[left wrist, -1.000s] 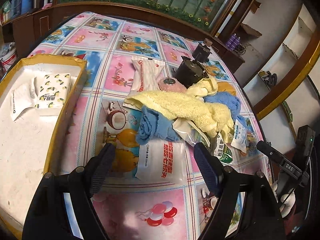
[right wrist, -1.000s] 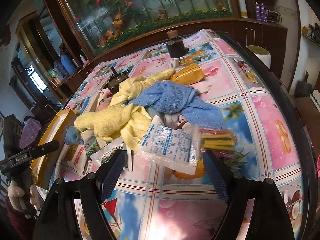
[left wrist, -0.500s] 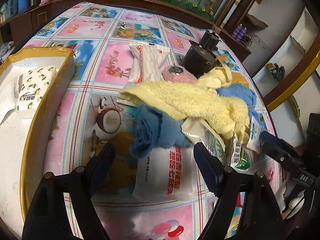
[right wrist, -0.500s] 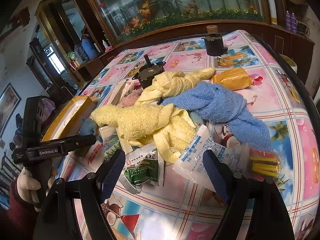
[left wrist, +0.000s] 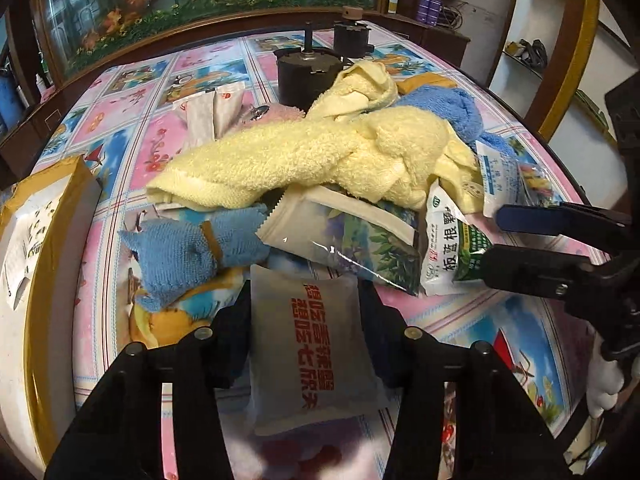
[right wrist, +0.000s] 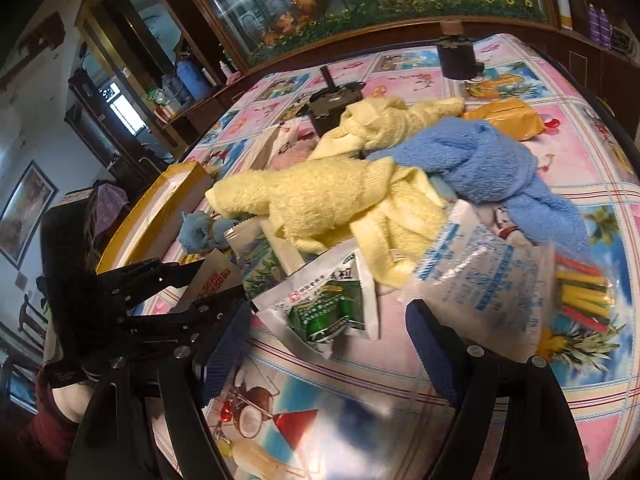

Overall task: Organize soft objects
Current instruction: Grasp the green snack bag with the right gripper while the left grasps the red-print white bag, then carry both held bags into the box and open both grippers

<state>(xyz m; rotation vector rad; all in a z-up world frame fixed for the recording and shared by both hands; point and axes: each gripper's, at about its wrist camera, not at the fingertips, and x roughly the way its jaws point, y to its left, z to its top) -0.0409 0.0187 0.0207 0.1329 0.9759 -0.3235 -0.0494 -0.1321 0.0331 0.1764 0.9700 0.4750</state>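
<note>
My left gripper (left wrist: pixel 304 292) is shut on a grey-white packet with red characters (left wrist: pixel 312 344) at the near edge of a pile. The pile holds a yellow towel (left wrist: pixel 320 160), a blue towel (right wrist: pixel 480 164), a small blue cloth (left wrist: pixel 180 256) and a landscape-print pouch (left wrist: pixel 352 240). My right gripper (right wrist: pixel 330 344) is open, its fingers on either side of a green-and-white sachet (right wrist: pixel 328 304) without touching it. A clear packet with blue print (right wrist: pixel 472 280) lies by its right finger. The right gripper (left wrist: pixel 494 240) shows side-on in the left wrist view.
A box with a yellow rim (left wrist: pixel 36 280) stands on the left with paper packs inside. Two dark motor-like parts (right wrist: pixel 332 108) (right wrist: pixel 456 56) and an orange packet (right wrist: pixel 504 118) sit behind the pile. Colourful sticks in a bag (right wrist: pixel 580 292) lie on the right. The table edge curves near.
My left gripper moved forward to the pile and closed its fingers on the red-lettered packet. My right gripper shifted left, bringing the green sachet between its open fingers.
</note>
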